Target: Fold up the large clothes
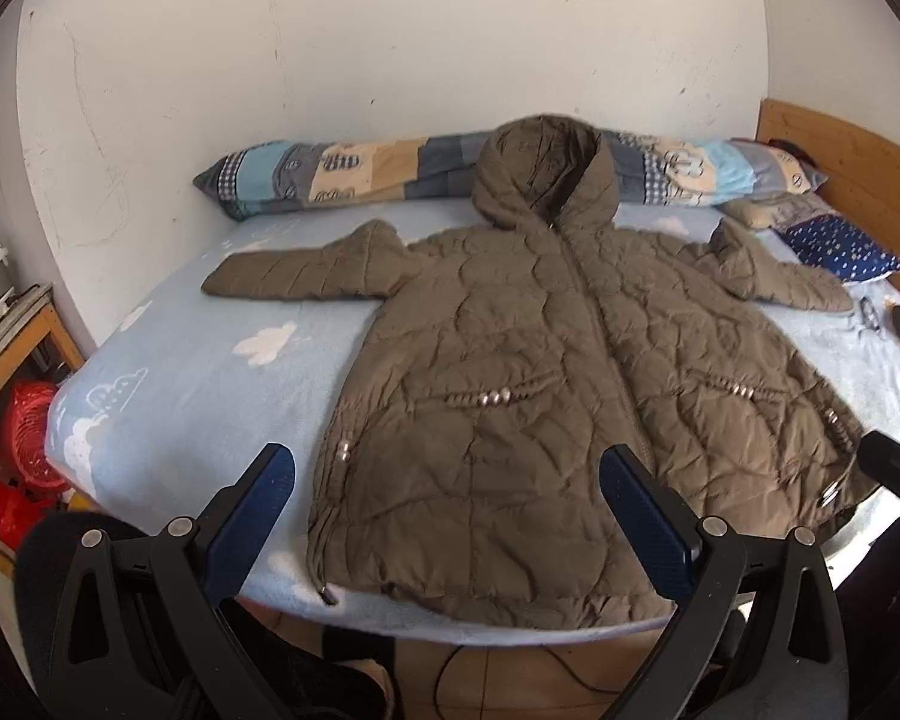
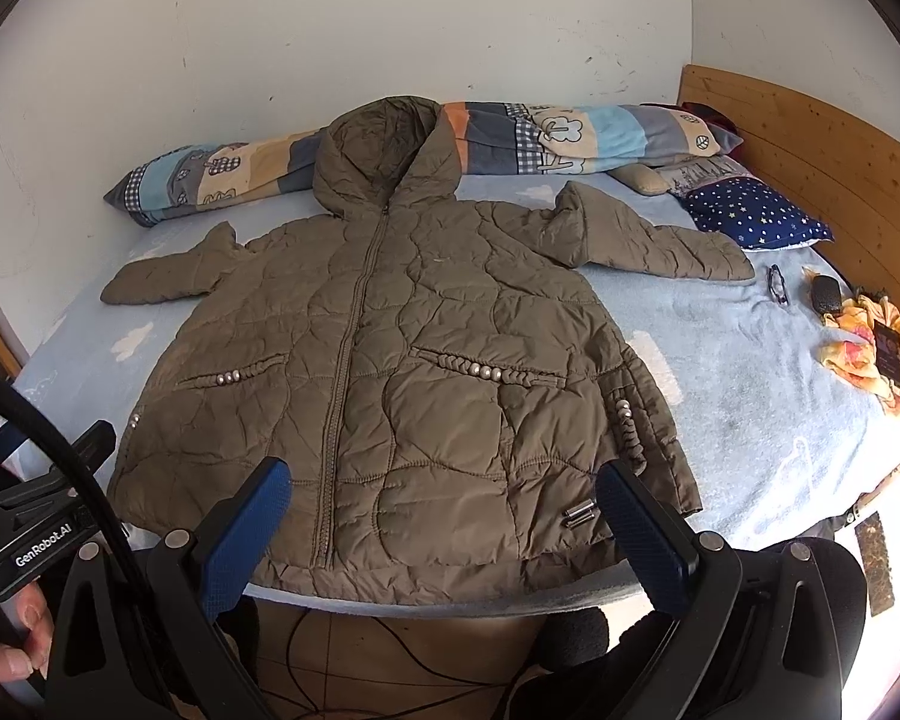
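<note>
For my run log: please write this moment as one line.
stage: before first fold | jacket: flat, zipped, on bed | left gripper: open | right gripper: open

A patchwork bolster point(image 2: 510, 138), starry pillow point(image 2: 756, 213) and glasses point(image 2: 777, 283) lie on the bed point(image 2: 750, 372).

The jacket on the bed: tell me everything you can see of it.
The jacket is an olive-brown quilted puffer with a hood, lying front-up and spread flat on the light-blue bed sheet, zip closed, both sleeves stretched sideways. Its hood rests against the long patchwork pillow. Pearl-like beads trim the braided pocket openings. The hem reaches the near bed edge. Neither hand-held gripper touches it.
</note>
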`<state>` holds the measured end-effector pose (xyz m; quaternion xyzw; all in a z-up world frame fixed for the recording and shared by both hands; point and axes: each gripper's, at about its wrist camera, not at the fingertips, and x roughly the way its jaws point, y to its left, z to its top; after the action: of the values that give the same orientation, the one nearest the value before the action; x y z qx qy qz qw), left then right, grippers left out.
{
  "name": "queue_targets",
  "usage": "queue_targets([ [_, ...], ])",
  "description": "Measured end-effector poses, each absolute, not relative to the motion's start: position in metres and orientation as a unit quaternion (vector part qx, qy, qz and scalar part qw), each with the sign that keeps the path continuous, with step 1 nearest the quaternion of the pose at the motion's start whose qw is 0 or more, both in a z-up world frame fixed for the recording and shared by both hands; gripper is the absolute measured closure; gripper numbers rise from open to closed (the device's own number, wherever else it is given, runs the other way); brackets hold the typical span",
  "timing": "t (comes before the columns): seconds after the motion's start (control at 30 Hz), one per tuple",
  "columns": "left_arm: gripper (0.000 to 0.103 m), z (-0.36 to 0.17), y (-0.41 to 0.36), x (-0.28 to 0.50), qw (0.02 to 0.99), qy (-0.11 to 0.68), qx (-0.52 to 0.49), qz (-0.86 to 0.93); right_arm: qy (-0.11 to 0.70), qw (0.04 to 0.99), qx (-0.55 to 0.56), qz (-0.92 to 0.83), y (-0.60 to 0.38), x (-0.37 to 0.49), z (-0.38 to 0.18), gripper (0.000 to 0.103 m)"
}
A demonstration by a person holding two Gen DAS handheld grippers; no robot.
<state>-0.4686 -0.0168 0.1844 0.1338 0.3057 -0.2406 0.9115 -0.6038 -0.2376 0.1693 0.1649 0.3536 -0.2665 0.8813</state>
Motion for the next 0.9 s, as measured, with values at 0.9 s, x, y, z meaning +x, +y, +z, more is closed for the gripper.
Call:
queue_targets([
  [0.9,0.001,0.165,-0.094,-0.180,0.943,0.304,0.052,-0.123,0.251,0.802,0.395,-0.371,-0.571,-0.609,0.162,0.000],
])
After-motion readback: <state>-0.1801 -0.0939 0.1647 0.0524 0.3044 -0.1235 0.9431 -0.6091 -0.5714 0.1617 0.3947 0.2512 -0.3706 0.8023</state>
